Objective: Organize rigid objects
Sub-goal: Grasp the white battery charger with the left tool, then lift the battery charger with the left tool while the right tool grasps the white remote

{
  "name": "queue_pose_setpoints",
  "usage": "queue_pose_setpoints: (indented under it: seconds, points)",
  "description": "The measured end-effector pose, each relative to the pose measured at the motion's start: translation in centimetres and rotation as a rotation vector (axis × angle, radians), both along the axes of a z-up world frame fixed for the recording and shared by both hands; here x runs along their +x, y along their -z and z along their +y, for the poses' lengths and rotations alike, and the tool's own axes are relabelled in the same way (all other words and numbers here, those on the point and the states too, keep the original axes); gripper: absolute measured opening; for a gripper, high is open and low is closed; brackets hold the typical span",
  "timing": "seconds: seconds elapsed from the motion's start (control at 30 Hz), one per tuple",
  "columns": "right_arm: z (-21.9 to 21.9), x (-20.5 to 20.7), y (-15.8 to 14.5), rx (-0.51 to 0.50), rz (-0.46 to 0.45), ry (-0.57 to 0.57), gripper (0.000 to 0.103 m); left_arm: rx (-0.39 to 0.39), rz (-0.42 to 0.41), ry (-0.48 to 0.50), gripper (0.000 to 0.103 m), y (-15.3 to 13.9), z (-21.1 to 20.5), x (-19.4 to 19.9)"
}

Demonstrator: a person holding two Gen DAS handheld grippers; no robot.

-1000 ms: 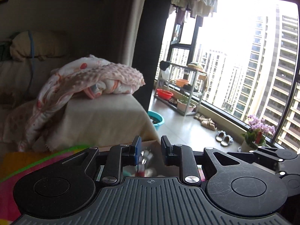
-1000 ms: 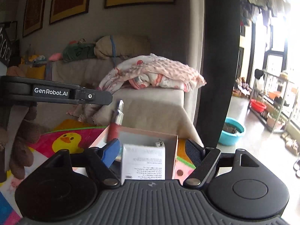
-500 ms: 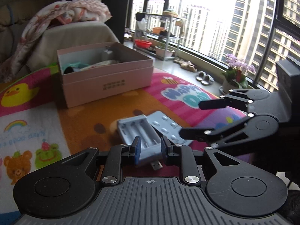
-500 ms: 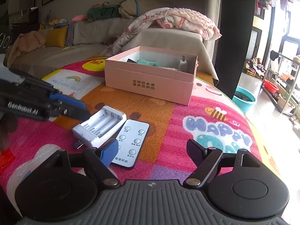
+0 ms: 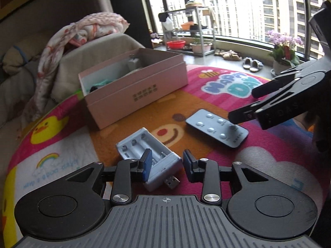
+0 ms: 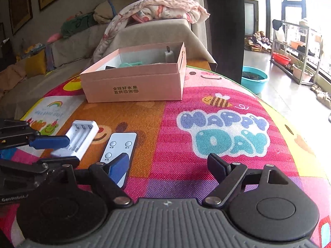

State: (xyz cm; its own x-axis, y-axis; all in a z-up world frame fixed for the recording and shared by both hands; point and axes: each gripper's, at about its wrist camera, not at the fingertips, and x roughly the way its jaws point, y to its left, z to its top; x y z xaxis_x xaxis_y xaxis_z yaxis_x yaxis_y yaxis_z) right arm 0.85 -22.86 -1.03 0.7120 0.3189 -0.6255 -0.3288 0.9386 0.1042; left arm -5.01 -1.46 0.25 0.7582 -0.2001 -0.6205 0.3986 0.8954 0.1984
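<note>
The left hand-held gripper (image 5: 166, 166) stands partly open astride the white battery charger (image 5: 148, 161) on the play mat (image 5: 269, 165), pads not yet closed. Right hand-held gripper (image 6: 168, 168) gapes wide beside the remote (image 6: 121, 144). Next, judging so: pinch the charger, carry it into the pink box (image 5: 136, 95) beyond.

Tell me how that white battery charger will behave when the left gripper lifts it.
The battery charger looks like rigid plastic with empty slots, so probably light and stiff. Its flat sides should suit the left gripper, though smooth plastic may slip. Gripped near the USB plug end, it might tilt.
</note>
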Motion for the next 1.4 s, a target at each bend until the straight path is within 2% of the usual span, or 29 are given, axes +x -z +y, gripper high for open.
queue_pose_setpoints:
  seconds: [0.13, 0.2, 0.37, 0.4, 0.63, 0.8, 1.0, 1.03, 1.13, 1.2, 1.3, 1.4]
  points:
    - [0.3, 0.1, 0.0, -0.013, 0.002, -0.001, 0.085, -0.074, 0.043, -0.013, 0.039, -0.1, 1.3, 0.5]
    - [0.4, 0.1, 0.0, -0.016, 0.003, -0.003, 0.085, -0.109, 0.051, -0.001, 0.050, -0.1, 1.4, 0.5]
    - [0.4, 0.2, 0.0, -0.016, 0.005, -0.003, 0.086, -0.163, 0.061, 0.033, 0.069, 0.4, 1.2, 0.9]
    - [0.4, 0.3, 0.0, -0.016, 0.006, -0.003, 0.086, -0.169, 0.063, 0.036, 0.070, 0.4, 1.2, 1.0]
    - [0.4, 0.3, 0.0, -0.015, 0.005, -0.003, 0.087, -0.214, 0.076, -0.029, 0.066, -0.1, 1.5, 1.0]
    - [0.4, 0.3, 0.0, -0.016, 0.005, -0.003, 0.088, -0.224, 0.071, -0.115, 0.066, -1.5, 2.4, 0.4]
    - [0.4, 0.3, 0.0, -0.015, 0.005, -0.003, 0.088, -0.261, 0.115, -0.223, 0.065, -1.7, 4.7, 0.5]
    - [0.4, 0.3, 0.0, -0.015, 0.005, -0.003, 0.088, -0.286, 0.136, -0.235, 0.065, -1.4, 5.1, 0.7]
    - [0.4, 0.3, 0.0, -0.015, 0.006, -0.003, 0.088, -0.427, 0.221, -0.234, 0.064, -0.7, 6.1, 1.9]
    - [0.4, 0.3, 0.0, -0.016, 0.006, -0.004, 0.088, -0.470, 0.231, -0.231, 0.065, -0.7, 5.9, 2.6]
    - [0.4, 0.3, 0.0, -0.015, 0.006, -0.003, 0.088, -0.460, 0.227, -0.224, 0.065, -0.6, 5.1, 3.9]
    - [0.4, 0.3, 0.0, -0.015, 0.006, -0.004, 0.088, -0.368, 0.190, -0.204, 0.065, -0.4, 3.3, 4.8]
